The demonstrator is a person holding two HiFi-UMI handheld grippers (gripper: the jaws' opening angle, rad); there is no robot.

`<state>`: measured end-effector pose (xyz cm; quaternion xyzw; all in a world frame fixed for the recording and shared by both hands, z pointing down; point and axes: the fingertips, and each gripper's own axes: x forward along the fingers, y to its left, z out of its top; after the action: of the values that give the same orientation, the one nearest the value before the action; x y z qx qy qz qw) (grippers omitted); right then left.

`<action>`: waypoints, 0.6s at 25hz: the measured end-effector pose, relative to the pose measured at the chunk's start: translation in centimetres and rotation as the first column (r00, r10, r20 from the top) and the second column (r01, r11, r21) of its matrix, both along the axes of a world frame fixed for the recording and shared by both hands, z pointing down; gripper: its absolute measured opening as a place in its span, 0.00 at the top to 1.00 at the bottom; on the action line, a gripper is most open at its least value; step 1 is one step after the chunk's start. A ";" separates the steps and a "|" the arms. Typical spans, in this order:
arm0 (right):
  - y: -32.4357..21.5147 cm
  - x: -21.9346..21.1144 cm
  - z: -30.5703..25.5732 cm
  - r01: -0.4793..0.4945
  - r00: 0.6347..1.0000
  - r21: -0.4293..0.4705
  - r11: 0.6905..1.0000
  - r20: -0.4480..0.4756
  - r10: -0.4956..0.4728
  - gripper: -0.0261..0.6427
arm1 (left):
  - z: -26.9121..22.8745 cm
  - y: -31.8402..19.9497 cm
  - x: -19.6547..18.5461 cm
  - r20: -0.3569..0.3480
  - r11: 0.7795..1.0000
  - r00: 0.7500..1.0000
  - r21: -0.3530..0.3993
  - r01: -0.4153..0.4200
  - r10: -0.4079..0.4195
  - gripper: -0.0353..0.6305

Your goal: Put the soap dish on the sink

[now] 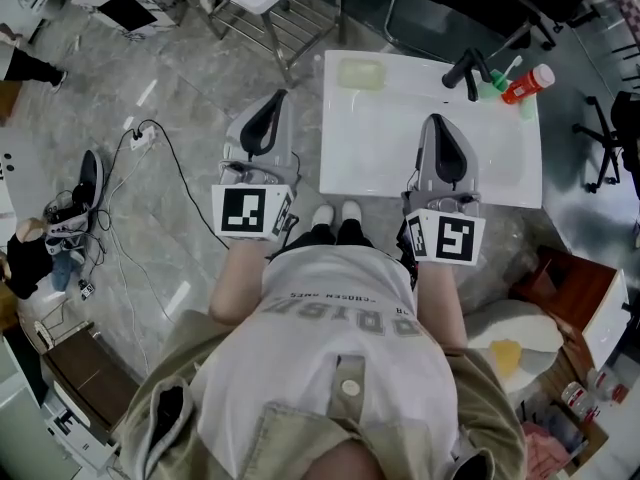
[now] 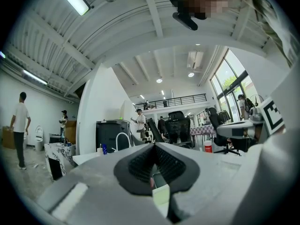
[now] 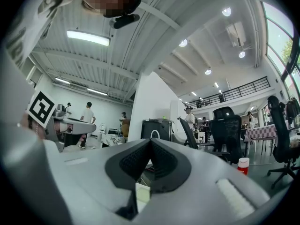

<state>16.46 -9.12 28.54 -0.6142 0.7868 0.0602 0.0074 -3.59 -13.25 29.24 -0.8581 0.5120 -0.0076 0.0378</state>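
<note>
left gripper (image 1: pixel 277 98) closed tight, empty, left of centre over the floor (image 1: pixel 190 118), right gripper (image 1: pixel 438 120) closed tight, empty, over sink (image 1: pixel 500 173) centre right, soap dish (image 1: pixel 361 73) on sink's upper-left corner, apart from both grippers
</note>
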 end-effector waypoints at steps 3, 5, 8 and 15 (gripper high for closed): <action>-0.1 0.1 0.0 0.002 1.000 0.005 1.000 0.000 -0.002 0.96 | 0.3 -0.2 0.2 0.001 1.000 1.000 -0.004 -0.002 0.002 0.94; -0.1 0.1 -0.1 0.003 1.000 0.008 1.000 -0.003 -0.003 0.96 | 0.5 -0.3 0.3 0.001 1.000 1.000 -0.008 -0.003 0.003 0.94; -0.2 0.2 0.0 0.004 1.000 0.007 1.000 -0.007 -0.004 0.96 | 0.7 -0.5 0.5 0.003 1.000 1.000 -0.012 -0.005 0.005 0.94; -0.3 0.6 -0.2 0.004 1.000 0.010 1.000 -0.002 -0.004 0.96 | 0.7 -0.6 0.6 0.005 1.000 1.000 -0.014 -0.003 0.003 0.94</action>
<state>17.01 -9.39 28.32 -0.6127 0.7876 0.0645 0.0098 -2.97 -13.86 29.90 -0.8591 0.5106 -0.0134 0.0328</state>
